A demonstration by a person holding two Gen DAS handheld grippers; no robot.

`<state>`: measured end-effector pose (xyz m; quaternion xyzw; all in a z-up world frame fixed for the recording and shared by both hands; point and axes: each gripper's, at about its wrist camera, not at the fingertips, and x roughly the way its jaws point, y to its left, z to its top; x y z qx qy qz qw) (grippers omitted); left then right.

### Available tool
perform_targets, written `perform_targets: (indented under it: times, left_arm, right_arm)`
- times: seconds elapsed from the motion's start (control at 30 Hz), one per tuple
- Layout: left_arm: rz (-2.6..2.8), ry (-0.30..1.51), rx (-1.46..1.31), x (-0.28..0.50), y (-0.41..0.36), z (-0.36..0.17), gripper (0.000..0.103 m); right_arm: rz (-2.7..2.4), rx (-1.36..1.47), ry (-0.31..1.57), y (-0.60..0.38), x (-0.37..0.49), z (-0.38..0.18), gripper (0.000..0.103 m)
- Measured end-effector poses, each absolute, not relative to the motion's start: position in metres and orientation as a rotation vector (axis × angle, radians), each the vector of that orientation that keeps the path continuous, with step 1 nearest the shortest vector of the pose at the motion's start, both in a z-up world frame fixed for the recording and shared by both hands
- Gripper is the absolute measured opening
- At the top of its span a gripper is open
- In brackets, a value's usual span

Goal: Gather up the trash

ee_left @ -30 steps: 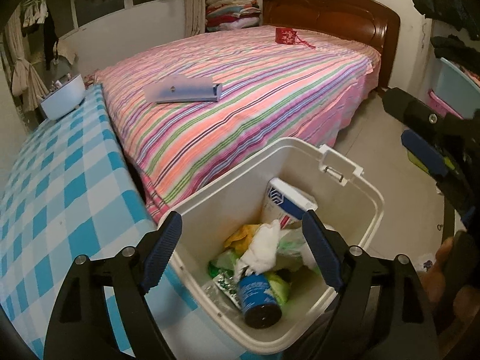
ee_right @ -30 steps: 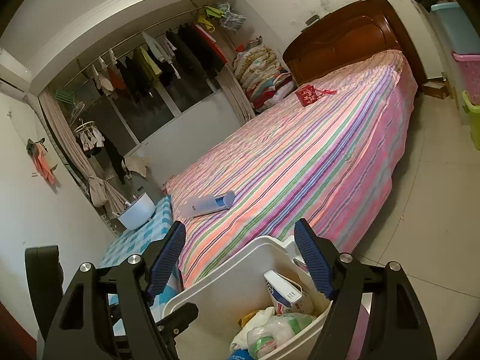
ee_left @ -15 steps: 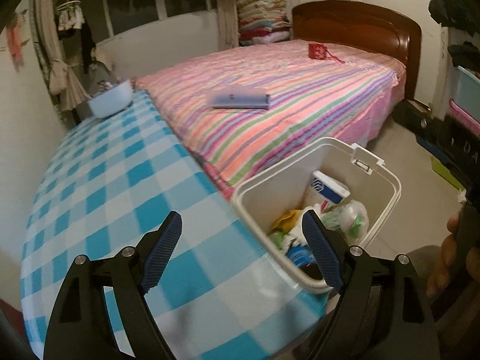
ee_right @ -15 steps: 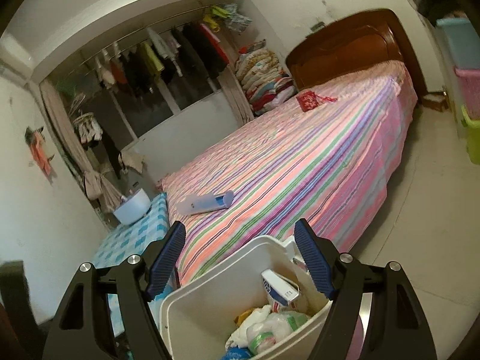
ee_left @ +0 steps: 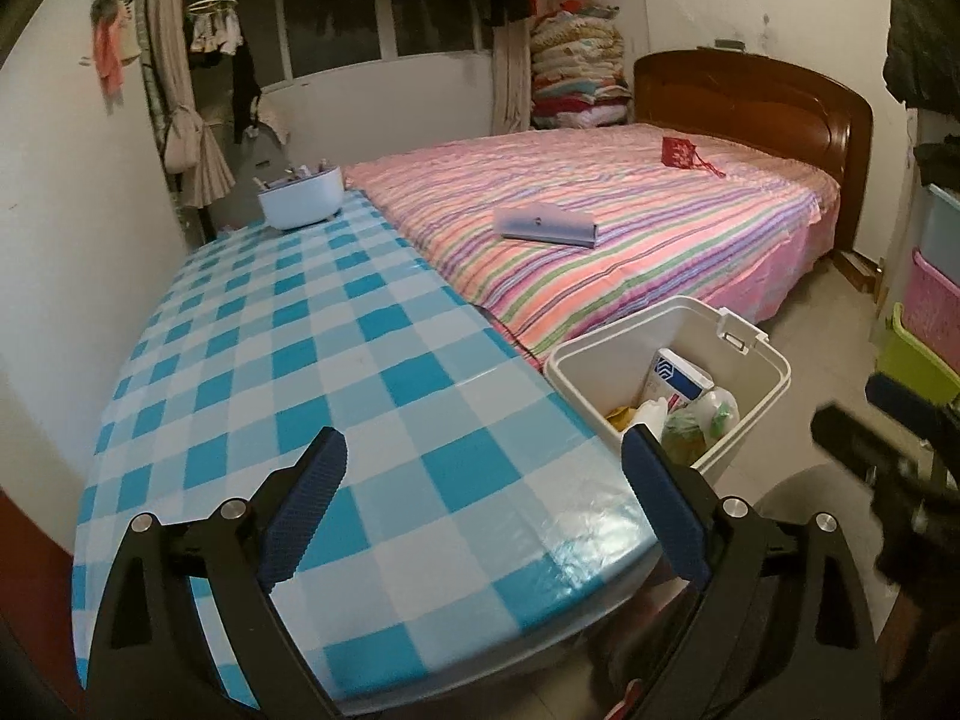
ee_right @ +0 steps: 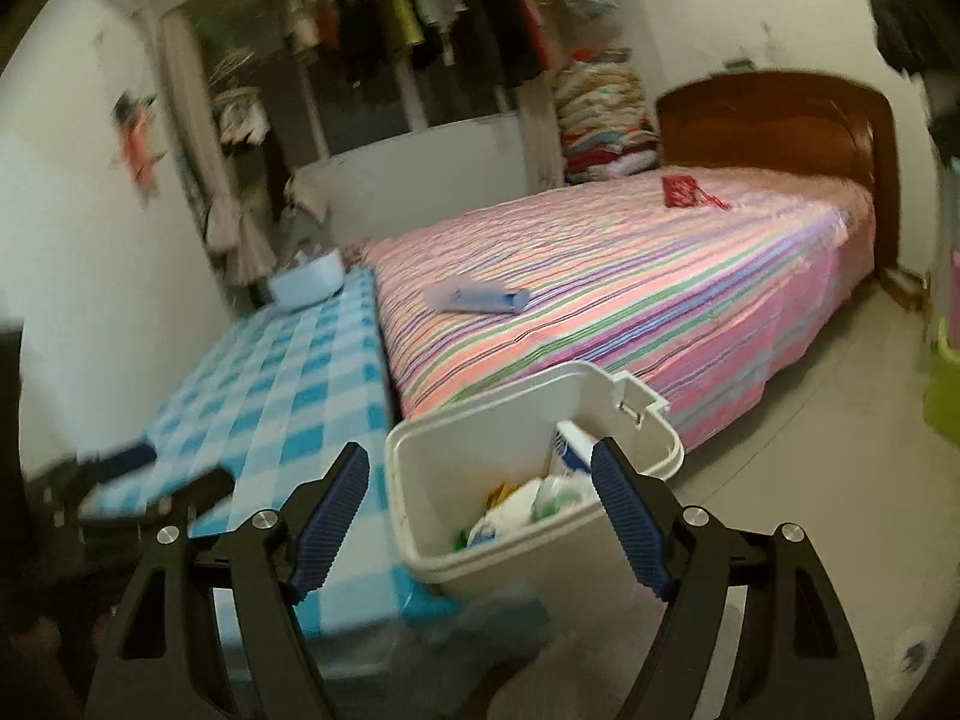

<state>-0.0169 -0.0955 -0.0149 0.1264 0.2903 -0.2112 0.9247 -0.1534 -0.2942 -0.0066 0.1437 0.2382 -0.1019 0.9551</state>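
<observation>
Striped bed (ee_left: 600,240) far right; checked table (ee_left: 300,390) near left, bare but for a bowl (ee_left: 300,204) at its far end. White bin (ee_left: 600,372) between them, on the floor against the table's right edge, trash (ee_left: 690,408) inside. Our left gripper (ee_left: 480,504) has just been opening: jaws wide, empty. Right gripper (ee_right: 480,516) wide, empty. We judge collection near done; scan slowly for leftovers, steadying the right hand.
</observation>
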Motion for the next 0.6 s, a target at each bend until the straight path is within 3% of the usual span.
perform_targets:
  times: [0.6]
  left_arm:
    - [-0.389,0.567,0.199,-0.037,-0.057,-0.003,0.093]
  right_arm:
    - [-0.183,0.226,0.506,-0.271,-0.155,0.008,0.076]
